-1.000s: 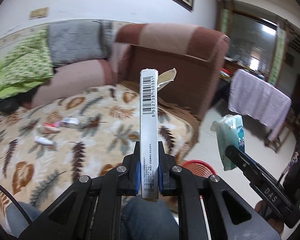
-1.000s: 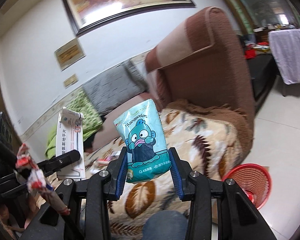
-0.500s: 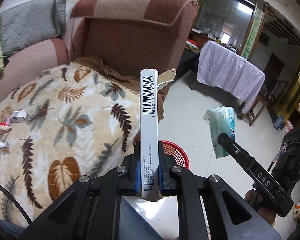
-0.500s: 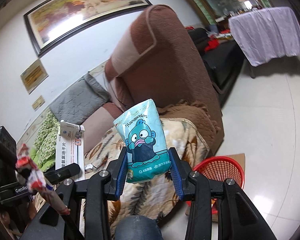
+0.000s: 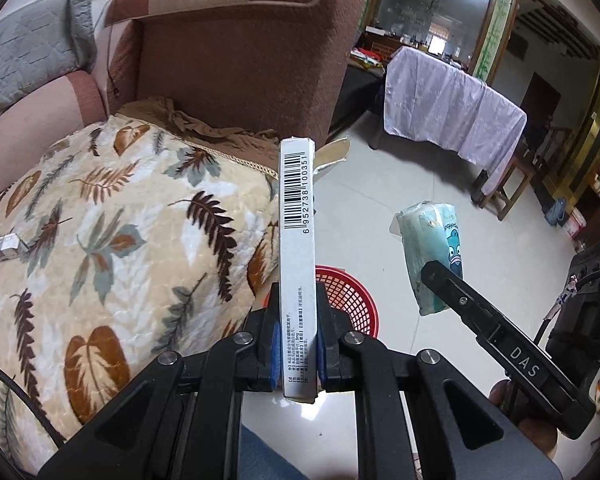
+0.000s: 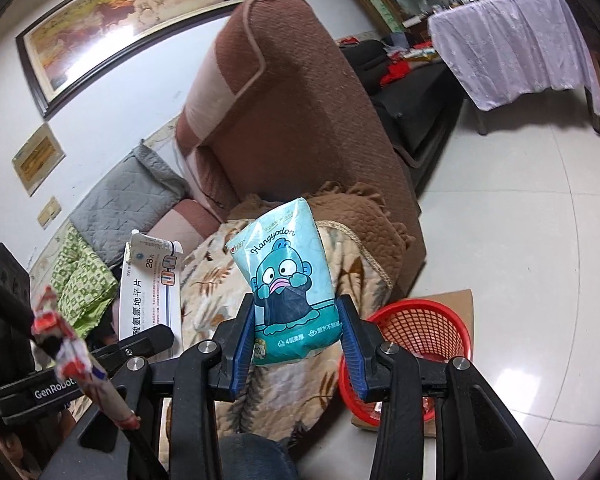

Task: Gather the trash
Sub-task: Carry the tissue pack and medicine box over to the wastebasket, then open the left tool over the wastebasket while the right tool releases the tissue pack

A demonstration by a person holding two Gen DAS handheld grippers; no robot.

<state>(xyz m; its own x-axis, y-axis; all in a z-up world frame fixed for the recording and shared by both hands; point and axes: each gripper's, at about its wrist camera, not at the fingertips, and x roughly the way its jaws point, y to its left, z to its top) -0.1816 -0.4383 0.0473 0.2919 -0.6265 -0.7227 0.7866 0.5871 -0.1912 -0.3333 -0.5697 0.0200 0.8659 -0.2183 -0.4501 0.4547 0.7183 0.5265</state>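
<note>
Trash is held in both grippers. A slim white carton [image 5: 298, 248] is clamped edge-on at its lower end by the left gripper [image 5: 298, 344], barcode side facing the camera, its torn flap open beyond the fingertips. A teal tissue pack [image 6: 290, 280] is pinched at its lower part between the blue pads [image 6: 244, 340] of the right gripper [image 6: 298, 344]. The carton is judged light and stiff, though easily crushed across its thin sides; the pack is judged light, soft and somewhat slippery, best gripped low across its width as it is now. A red basket [image 6: 416, 344] stands on the floor, below and to the right of the right fingers. The carton's printed face is shown only by the right wrist view; small scraps [image 5: 6, 244] on the leaf-patterned blanket [image 5: 112, 240], far left of the left fingers, appear only in the left wrist view.
</note>
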